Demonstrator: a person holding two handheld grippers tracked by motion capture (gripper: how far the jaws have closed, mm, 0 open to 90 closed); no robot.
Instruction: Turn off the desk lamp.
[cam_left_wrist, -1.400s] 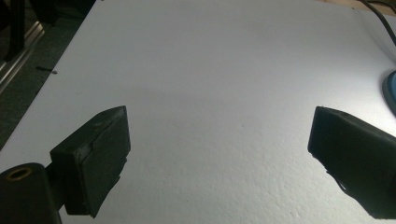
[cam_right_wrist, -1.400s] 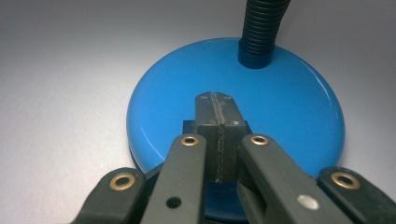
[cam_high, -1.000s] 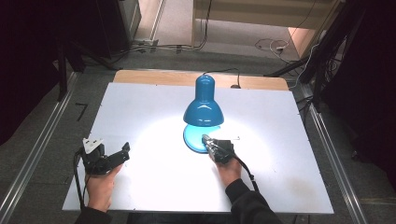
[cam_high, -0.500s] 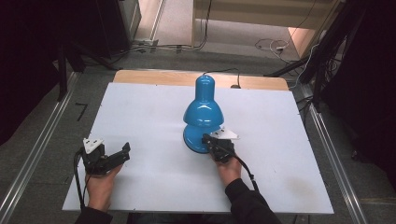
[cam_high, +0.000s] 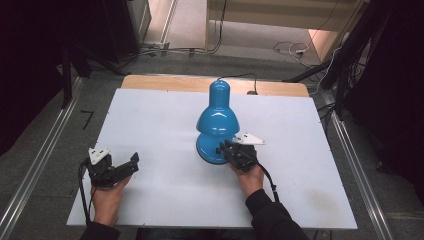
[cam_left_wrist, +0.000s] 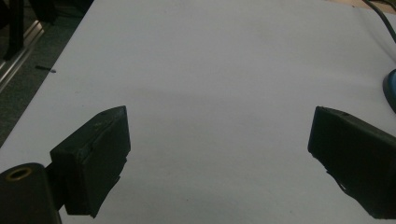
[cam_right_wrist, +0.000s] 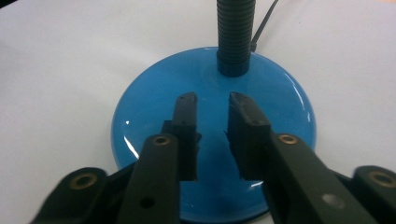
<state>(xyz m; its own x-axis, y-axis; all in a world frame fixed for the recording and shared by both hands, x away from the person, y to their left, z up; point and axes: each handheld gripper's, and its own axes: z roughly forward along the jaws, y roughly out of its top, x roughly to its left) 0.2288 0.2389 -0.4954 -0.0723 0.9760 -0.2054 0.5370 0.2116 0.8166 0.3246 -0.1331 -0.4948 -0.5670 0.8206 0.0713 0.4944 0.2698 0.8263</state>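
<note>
A blue desk lamp (cam_high: 218, 119) stands at the middle of the white table (cam_high: 150, 115), its shade turned down over its round base (cam_high: 206, 153) and no light under it. My right gripper (cam_high: 225, 148) reaches onto the near right side of the base. In the right gripper view its fingertips (cam_right_wrist: 212, 105) hover over the glossy base (cam_right_wrist: 149, 102), short of the ribbed neck (cam_right_wrist: 235, 32). Its jaws have just been opening and stand a narrow gap apart with nothing between them. My left gripper (cam_high: 131, 162) rests at the table's near left, wide open (cam_left_wrist: 219, 154) over bare table.
The lamp's dark cable (cam_right_wrist: 262, 27) runs from behind the neck toward the far edge, where a wooden strip (cam_high: 170, 82) borders the table. The rim of the base (cam_left_wrist: 391, 88) shows at the right of the left gripper view. Metal rails (cam_high: 45, 165) and floor cables surround the table.
The bright pool of light under the lamp one second ago is gone. My right gripper has shifted slightly at the base, and its grey plate now faces up. My left gripper has stayed put.
</note>
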